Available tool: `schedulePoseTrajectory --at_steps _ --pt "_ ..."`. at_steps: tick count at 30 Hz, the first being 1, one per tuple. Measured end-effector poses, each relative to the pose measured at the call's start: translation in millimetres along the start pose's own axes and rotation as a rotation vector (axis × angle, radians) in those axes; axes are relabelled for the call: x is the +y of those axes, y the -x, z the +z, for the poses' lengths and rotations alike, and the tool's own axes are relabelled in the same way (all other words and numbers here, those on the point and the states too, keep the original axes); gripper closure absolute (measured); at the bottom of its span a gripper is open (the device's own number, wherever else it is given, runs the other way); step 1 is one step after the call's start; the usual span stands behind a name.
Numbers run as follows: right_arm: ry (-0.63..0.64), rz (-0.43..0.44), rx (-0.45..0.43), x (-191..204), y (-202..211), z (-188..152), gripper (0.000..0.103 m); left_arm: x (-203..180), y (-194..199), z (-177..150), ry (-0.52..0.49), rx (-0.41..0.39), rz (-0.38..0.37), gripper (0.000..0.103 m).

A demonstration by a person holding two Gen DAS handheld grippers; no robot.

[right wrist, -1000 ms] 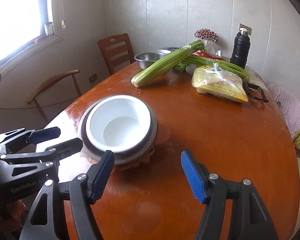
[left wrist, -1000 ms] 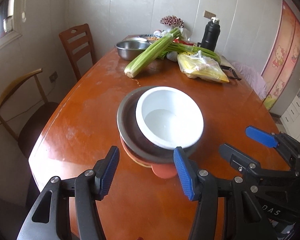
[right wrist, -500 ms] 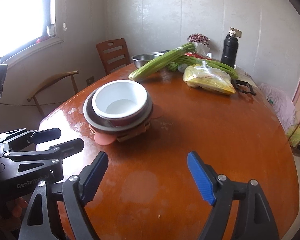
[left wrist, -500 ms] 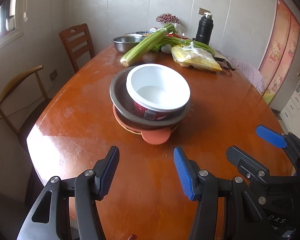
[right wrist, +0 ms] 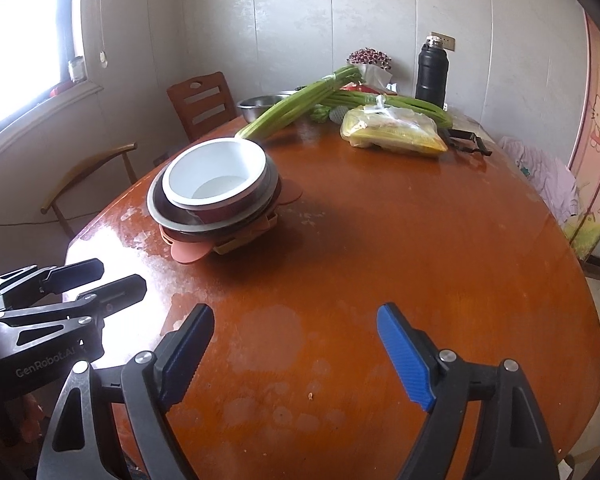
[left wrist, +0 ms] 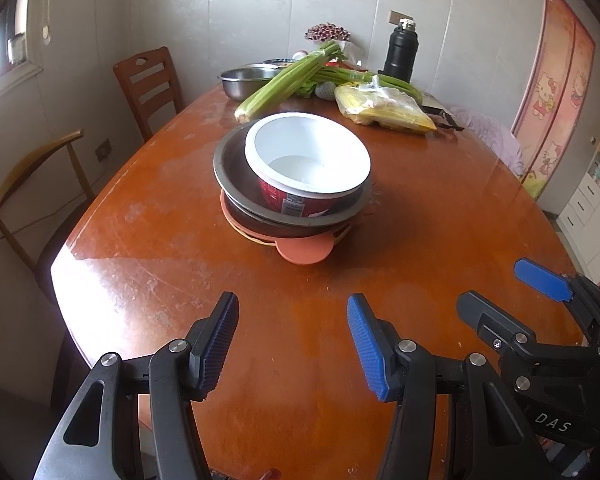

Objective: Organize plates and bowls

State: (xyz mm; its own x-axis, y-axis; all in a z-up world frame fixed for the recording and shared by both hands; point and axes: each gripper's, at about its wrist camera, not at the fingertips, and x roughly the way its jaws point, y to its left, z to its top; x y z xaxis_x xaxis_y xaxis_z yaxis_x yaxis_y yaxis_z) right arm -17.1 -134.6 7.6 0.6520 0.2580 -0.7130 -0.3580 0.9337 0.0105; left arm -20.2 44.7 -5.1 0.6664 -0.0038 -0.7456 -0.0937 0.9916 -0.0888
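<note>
Right wrist: right hand-held gripper (right wrist: pixel 296 354) open; empty.

Glossy, scuffed wooden table (left wrist: pixel 140 264) carries a matt grey metal bowl (left wrist: pixel 236 168), a smooth white-lined paper bowl (left wrist: pixel 308 160) nested inside, above a matt orange plastic plate (left wrist: pixel 306 254).

We record the setting as a home dining room. A large oval wooden table (left wrist: pixel 440 220) fills the space, with two wooden chairs (left wrist: pixel 148 80) against the plain panelled wall. Groceries lie at the far end: celery stalks (left wrist: pixel 288 80), a bag of corn (left wrist: pixel 384 108), a steel basin (left wrist: pixel 246 80) and a black flask (left wrist: pixel 400 54). We also note a cartoon-cat poster (left wrist: pixel 556 92) and a window (right wrist: pixel 24 40).
</note>
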Motion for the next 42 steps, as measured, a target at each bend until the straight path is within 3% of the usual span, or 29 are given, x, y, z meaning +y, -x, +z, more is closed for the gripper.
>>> schedulePoseTrajectory --at_steps 42 --pt "-0.02 -0.045 -0.012 -2.4 11.4 -7.1 0.019 -1.7 2.2 -4.7 -0.017 0.002 0.005 0.045"
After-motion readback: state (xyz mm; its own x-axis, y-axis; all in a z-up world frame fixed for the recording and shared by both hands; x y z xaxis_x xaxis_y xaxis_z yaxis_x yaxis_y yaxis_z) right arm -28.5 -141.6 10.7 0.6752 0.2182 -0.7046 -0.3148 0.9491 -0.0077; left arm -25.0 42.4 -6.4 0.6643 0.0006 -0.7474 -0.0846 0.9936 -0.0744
